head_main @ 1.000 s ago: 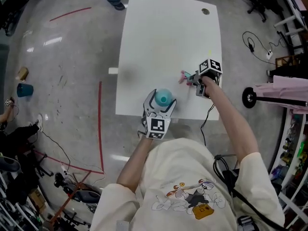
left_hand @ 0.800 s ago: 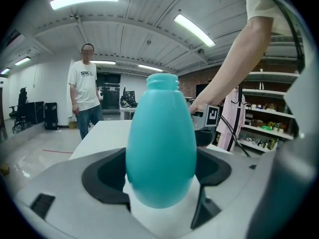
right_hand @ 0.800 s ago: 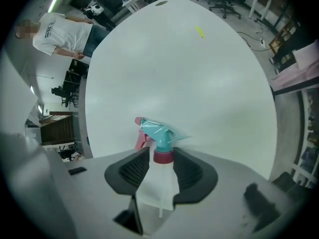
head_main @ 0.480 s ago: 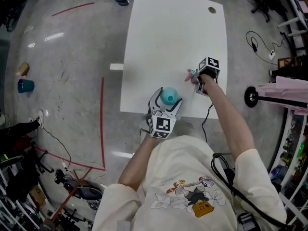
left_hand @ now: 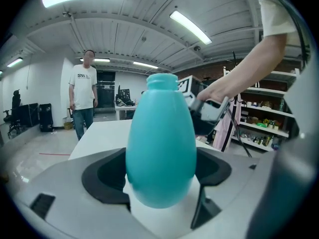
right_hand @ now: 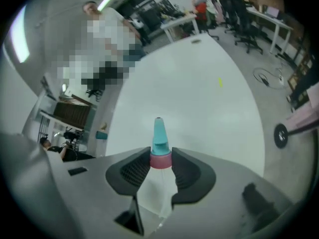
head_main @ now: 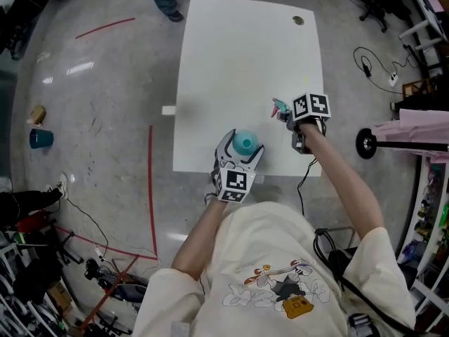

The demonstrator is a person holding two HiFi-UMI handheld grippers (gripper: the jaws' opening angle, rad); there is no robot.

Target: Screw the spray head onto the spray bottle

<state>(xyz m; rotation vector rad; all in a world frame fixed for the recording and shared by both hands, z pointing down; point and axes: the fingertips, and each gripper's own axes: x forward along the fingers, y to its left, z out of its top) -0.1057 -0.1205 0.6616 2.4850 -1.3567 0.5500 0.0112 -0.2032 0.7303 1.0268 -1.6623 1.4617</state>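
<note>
Spray bottle (left_hand: 160, 143), teal and egg-shaped, sits upright at the near edge of the white table (head_main: 245, 55), in the lower middle of the head view. The left gripper (head_main: 242, 149) is closed round its belly, one dark pad pressed on each flank. I cannot tell whether its base rests on the tabletop or hangs just above it. Its neck points straight up with nothing on it. My guess is that it is held this way so it cannot spin or tip once something is wound onto it. A little further on, towards the right of the frame, the right gripper (head_main: 289, 115) is clamped on the spray head (right_hand: 159, 136). Its jaws are narrowed onto the pink collar, the teal nozzle sticks out past the tips, and what looks like a pale tube trails back between them. Holding the collar makes sense, since that is the part a turn of the wrist would have to drive. The head is apart from the bottle, off to its right and not yet over the neck. With the nozzle leading, I reckon it must be turned over before the tube can go down the opening. Beyond both, the tabletop runs on to a small dark round spot (head_main: 299, 20) near its far right corner. Past that a person (left_hand: 82, 96) stands watching.
</note>
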